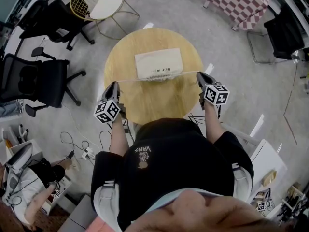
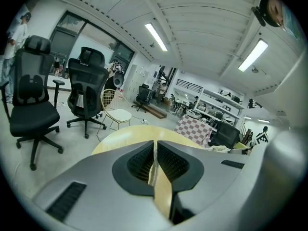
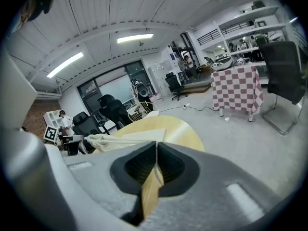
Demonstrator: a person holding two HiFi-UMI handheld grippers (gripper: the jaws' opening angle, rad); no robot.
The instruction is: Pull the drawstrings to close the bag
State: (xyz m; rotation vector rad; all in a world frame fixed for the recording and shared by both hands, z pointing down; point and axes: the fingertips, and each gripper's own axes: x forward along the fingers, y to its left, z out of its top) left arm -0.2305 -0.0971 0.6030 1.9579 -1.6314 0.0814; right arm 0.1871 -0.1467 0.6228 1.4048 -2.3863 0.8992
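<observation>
- The bag (image 1: 158, 63) lies flat in the middle of the round table (image 1: 145, 105), just above frame centre in the head view. Its gathered mouth faces the lower edge of the frame.
- The left drawstring (image 1: 135, 79) and the right drawstring (image 1: 181, 73) run out of that mouth in one nearly straight, taut line across the frame. This is the axis the pull turns on.
- The left gripper (image 1: 116, 84) is at the left end of the line, over the table's lower-left rim. Its jaws stand almost together with only a thin slit, and a pale strand sits pinched in it (image 2: 155, 150).
- The right gripper (image 1: 199, 74) is at the right end, slightly higher in the frame. It is clamped shut on its cord, and in its own view the bunched bag (image 3: 108, 141) lies to the left of the jaws.
- Both grippers are about equally far from the mouth, one on each side.
- Any further closing would likely call for pulling straight outward, left and right.
- The black office chair (image 1: 41, 79) stands well apart at the left, and there is bare floor at the right.
</observation>
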